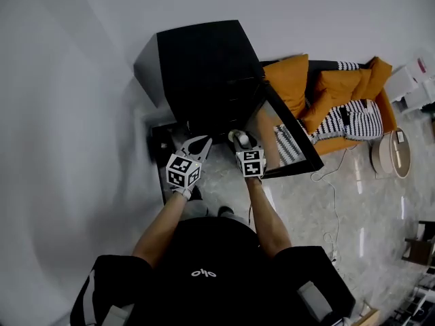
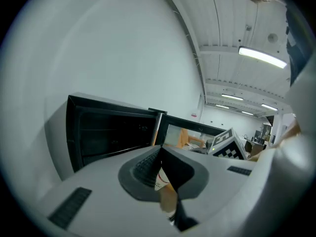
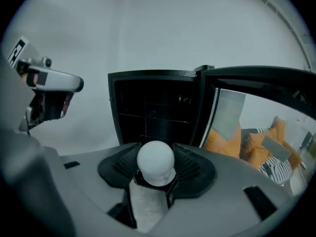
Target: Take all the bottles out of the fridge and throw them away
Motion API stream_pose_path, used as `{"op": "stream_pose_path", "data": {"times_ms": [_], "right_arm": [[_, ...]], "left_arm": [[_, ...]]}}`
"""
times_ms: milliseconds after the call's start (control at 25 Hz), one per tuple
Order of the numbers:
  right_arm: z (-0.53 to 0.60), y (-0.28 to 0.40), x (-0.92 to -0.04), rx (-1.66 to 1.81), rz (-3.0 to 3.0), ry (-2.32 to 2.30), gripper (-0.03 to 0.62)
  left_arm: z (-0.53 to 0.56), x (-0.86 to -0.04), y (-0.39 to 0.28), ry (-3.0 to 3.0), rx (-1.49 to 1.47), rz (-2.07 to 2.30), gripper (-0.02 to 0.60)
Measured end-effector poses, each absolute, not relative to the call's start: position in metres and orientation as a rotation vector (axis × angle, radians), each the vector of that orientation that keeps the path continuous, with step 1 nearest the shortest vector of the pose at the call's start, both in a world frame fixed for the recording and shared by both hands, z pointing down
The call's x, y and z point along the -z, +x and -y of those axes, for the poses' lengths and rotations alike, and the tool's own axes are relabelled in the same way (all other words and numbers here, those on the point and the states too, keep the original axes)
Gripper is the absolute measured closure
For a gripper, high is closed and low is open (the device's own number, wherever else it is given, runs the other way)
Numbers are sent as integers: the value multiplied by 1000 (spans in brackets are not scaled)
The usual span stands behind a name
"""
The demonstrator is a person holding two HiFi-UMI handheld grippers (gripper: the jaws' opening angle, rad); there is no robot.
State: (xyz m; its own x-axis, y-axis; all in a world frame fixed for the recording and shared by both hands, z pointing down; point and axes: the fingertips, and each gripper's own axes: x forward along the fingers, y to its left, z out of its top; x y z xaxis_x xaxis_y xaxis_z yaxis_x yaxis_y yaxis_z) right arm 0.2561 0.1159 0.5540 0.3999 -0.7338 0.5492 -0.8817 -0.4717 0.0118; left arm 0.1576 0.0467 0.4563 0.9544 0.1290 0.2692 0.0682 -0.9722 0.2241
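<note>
The black fridge (image 1: 204,66) stands against the wall with its glass door (image 1: 289,138) swung open to the right. My right gripper (image 1: 239,140) is shut on a white bottle (image 1: 235,136) in front of the fridge. In the right gripper view the bottle's round white cap (image 3: 155,163) sits between the ribbed pads (image 3: 190,167). My left gripper (image 1: 198,145) hovers beside it on the left, jaws shut. In the left gripper view its pads (image 2: 148,164) meet; a small white and orange patch shows below them and I cannot tell what it is. The fridge (image 3: 153,107) looks dark inside, with no bottle discernible.
An orange sofa (image 1: 333,94) with striped cushions stands right of the fridge door. A round white table (image 1: 391,155) sits further right, and a cable (image 1: 333,202) trails over the pale floor. A plain wall fills the left side.
</note>
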Motion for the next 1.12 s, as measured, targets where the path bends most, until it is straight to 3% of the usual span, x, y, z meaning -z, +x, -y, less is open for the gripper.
{"op": "stream_pose_path", "data": {"times_ms": [680, 1120], "right_arm": [[-211, 222, -520, -597, 1569, 2270, 390], [-152, 178, -512, -542, 1748, 2116, 390]], "left_arm": [[-151, -459, 97, 2898, -415, 38, 575], [-109, -459, 42, 2866, -381, 286, 575]]}}
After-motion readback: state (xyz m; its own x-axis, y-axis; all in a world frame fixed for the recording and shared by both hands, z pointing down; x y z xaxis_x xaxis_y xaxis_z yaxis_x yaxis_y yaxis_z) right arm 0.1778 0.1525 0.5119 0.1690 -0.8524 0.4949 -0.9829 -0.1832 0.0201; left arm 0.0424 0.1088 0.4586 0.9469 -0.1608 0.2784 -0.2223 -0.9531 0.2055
